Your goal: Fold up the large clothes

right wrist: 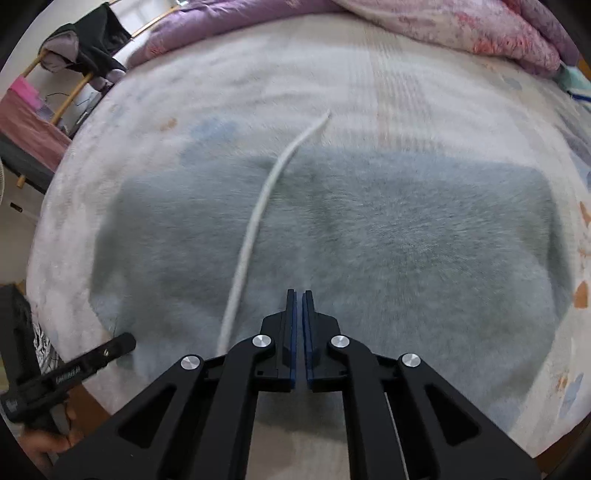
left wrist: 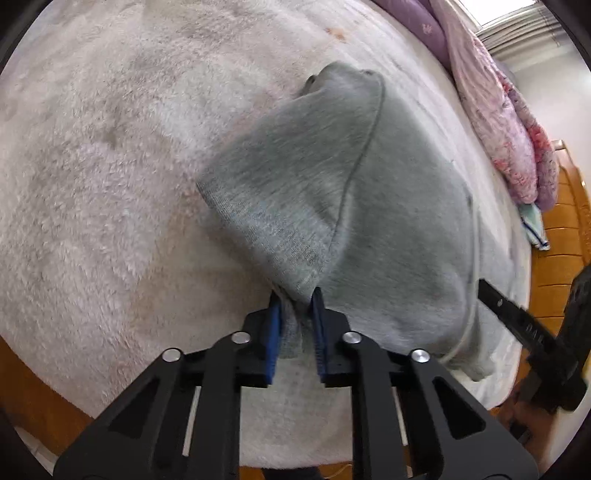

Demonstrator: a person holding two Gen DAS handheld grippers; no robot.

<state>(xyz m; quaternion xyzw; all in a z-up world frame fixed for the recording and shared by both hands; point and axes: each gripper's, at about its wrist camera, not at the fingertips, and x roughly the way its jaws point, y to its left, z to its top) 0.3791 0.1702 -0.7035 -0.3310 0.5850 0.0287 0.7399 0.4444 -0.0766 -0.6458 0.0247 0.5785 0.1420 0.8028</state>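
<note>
My left hand-held gripper (left wrist: 295, 299) is clenched on a bunched corner of the grey sweatshirt (left wrist: 332, 206), lifting a flap of it off the bed (left wrist: 110, 166), while my right hand-held gripper (right wrist: 299, 295) hangs just above the garment with its blue pads (right wrist: 293, 332) almost together and nothing between them. The sweatshirt lies spread across the fluffy white bed cover, with a white drawstring (right wrist: 255, 218) trailing over the fabric and out onto the cover. Beyond it, a pink and purple quilt (right wrist: 443, 26) is heaped along the far edge of the bed.
</note>
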